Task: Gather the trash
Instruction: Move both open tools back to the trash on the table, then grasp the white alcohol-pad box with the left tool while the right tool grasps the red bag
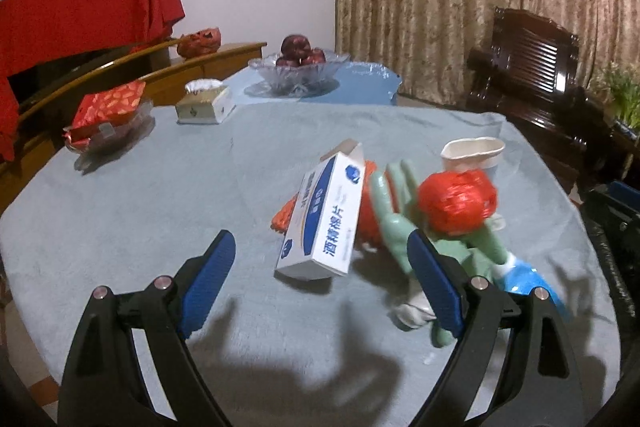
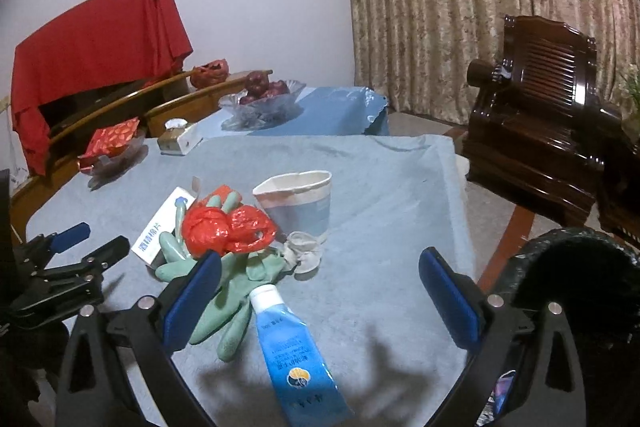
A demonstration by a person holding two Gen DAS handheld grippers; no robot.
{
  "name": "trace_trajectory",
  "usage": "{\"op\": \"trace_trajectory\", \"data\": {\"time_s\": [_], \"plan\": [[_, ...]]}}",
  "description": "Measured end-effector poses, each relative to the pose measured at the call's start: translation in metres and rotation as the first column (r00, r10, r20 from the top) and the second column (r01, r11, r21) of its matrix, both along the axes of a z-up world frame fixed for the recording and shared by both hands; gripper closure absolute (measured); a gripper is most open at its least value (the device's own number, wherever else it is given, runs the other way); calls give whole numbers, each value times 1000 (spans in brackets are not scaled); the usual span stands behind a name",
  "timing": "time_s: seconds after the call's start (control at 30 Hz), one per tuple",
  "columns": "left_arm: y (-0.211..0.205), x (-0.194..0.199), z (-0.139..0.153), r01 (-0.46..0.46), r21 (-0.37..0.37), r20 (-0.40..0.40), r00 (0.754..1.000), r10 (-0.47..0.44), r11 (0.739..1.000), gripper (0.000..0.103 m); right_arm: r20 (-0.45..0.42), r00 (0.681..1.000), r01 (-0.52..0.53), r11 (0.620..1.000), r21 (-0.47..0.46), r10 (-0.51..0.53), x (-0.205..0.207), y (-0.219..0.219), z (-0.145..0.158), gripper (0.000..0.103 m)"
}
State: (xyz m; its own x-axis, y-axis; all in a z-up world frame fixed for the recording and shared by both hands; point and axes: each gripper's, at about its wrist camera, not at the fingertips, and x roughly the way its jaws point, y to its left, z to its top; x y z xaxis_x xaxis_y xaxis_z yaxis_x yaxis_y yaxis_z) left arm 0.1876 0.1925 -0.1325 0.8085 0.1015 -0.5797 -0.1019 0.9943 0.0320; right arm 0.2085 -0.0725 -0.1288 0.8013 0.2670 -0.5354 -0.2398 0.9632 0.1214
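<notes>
A pile of trash lies on the blue-grey tablecloth: a white and blue box, a red plastic bag, green rubber gloves, a crushed paper cup, a crumpled white scrap and a blue tube. My left gripper is open and empty, just short of the box. In the right wrist view the box, bag, gloves, cup and tube show. My right gripper is open and empty above the tube.
A black-lined bin stands at the table's right edge. At the back are a glass bowl of red fruit, a tissue box and a red packet in a glass dish. A dark wooden chair stands at right.
</notes>
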Motion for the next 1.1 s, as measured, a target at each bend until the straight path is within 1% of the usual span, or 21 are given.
{"op": "trace_trajectory", "data": {"time_s": [0.17, 0.27, 0.43, 0.63, 0.7, 0.77, 0.87, 0.97, 1.03, 1.1], "plan": [[2, 21, -21, -14, 19, -41, 999, 15, 1000, 22, -18, 1000, 0, 1000, -7, 0, 7, 5, -9, 6], [6, 30, -28, -19, -3, -54, 998, 18, 1000, 22, -25, 1000, -2, 1000, -12, 2, 12, 5, -13, 6], [6, 44, -38, -16, -5, -76, 997, 16, 1000, 25, -30, 1000, -7, 1000, -13, 7, 22, 10, -17, 6], [13, 57, -46, -25, -23, -110, 994, 23, 999, 32, -29, 999, -24, 1000, -9, 23, 32, 19, -19, 6], [17, 60, -47, -22, -41, -124, 992, 17, 999, 38, -28, 999, -34, 999, -7, 33, 34, 24, -20, 6], [19, 62, -47, -19, -51, -128, 992, 12, 999, 53, -25, 999, -48, 999, -5, 48, 35, 29, -19, 6], [21, 61, -45, -12, -59, -120, 993, 5, 998, 60, -20, 997, -71, 997, -4, 71, 35, 36, -19, 6], [27, 57, -42, -24, -90, -114, 993, 14, 996, 64, -9, 995, -99, 995, -1, 99, 36, 46, -16, 6], [31, 54, -39, -29, -108, -108, 994, 17, 994, 69, -6, 994, -110, 994, 0, 110, 39, 51, -15, 6], [35, 49, -34, -36, -120, -97, 995, 25, 992, 69, -7, 993, -121, 993, 1, 121, 42, 57, -16, 6]]}}
